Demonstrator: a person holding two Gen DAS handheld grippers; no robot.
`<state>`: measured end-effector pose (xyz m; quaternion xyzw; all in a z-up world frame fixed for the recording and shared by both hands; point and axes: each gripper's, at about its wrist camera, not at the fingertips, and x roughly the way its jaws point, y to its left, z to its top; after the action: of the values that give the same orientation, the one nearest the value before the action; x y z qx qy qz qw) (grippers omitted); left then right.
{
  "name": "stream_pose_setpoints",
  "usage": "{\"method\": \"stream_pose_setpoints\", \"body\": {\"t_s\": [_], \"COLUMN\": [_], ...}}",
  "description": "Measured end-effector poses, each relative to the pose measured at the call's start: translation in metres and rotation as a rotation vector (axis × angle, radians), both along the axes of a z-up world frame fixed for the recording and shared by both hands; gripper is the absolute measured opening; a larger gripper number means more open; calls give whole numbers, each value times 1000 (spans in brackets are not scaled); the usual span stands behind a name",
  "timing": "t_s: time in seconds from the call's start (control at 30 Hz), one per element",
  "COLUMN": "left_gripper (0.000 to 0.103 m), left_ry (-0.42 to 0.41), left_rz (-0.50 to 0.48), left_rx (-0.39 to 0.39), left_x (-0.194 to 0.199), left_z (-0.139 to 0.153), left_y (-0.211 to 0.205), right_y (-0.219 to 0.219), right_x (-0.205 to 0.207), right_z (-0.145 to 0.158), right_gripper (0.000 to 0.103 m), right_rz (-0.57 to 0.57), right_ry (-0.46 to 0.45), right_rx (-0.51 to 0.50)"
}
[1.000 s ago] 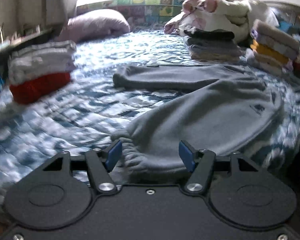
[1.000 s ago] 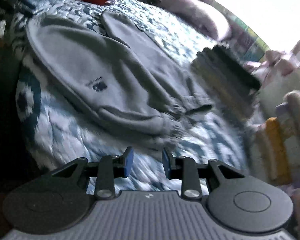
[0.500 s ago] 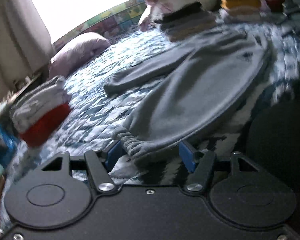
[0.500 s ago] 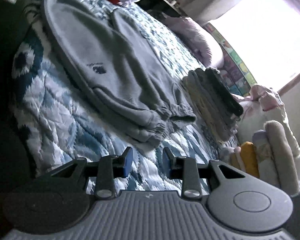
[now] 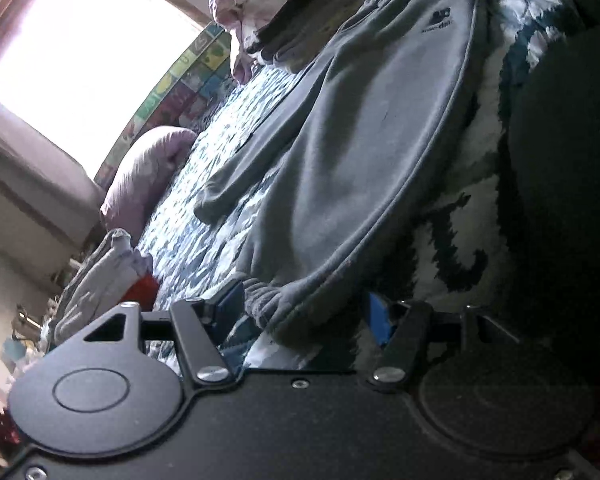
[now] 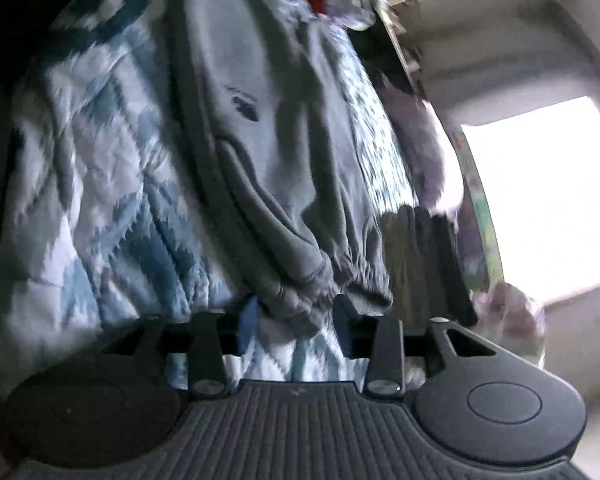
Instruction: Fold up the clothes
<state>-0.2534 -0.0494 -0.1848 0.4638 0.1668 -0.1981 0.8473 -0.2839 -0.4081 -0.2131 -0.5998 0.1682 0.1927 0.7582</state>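
Note:
Grey sweatpants [image 5: 364, 136] lie spread on a blue and white patterned quilt [image 5: 204, 216], one leg folded over. In the left wrist view my left gripper [image 5: 304, 312] is open, its blue pads on either side of an elastic ankle cuff [image 5: 272, 300] at the quilt's near edge. In the right wrist view the same sweatpants [image 6: 260, 120] run away from me, and my right gripper [image 6: 292, 320] is open around the gathered waistband end [image 6: 320, 284]. Neither gripper has closed on cloth.
Stacks of folded clothes [image 5: 300, 36] sit at the far end, and a red and white folded pile [image 5: 112, 276] at the left. A lilac pillow [image 5: 148, 172] lies by the bright window. A dark shape [image 5: 568, 184] fills the right.
Both grippers have rolled sharply and moved in to the sweatpants' ends. The right gripper's jaws have opened wider and now bracket the waistband; the left cuff now sits between the left pads.

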Motion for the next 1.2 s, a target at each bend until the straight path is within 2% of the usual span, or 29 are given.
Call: {"method": "stream_pose_setpoints", "body": {"t_s": [0.17,0.33,0.43,0.5,0.53,0.57,0.6,0.67,0.77,0.93,1.2], "left_gripper": [64,64,64,51,34,29,28,24,20,19,17], "left_ry": [-3,-6,-10,-4,0,-2,-1,20,26,8,50], "left_rz": [-12,-27,-24,-31,-33,-30,-27,0,43,98,179], "left_rx": [-10,-11,-16,-13,-6,0,-6,-80,-192,-371,-607], "left_x": [6,3,3,4,5,5,6,12,28,77,167], "left_z": [1,0,0,1,2,3,7,21,45,83,121], "left_y": [2,4,3,1,0,-2,-2,1,6,5,3], "right_y": [-4,-14,-10,-5,-2,0,1,-1,-10,-26,-68], "right_x": [14,21,20,18,18,19,22,27,40,71,123], "right_z": [1,-2,-3,1,4,8,13,30,62,102,119], "right_gripper": [49,48,47,45,40,27,25,23,22,20,20], "right_rz": [93,154,194,220,228,218,196,139,31,-99,-297], "right_ry": [7,2,-11,-21,-17,10,39,74,119,197,265], "right_rx": [-101,-209,-216,-196,-172,-147,-115,-3,204,442,756]}}
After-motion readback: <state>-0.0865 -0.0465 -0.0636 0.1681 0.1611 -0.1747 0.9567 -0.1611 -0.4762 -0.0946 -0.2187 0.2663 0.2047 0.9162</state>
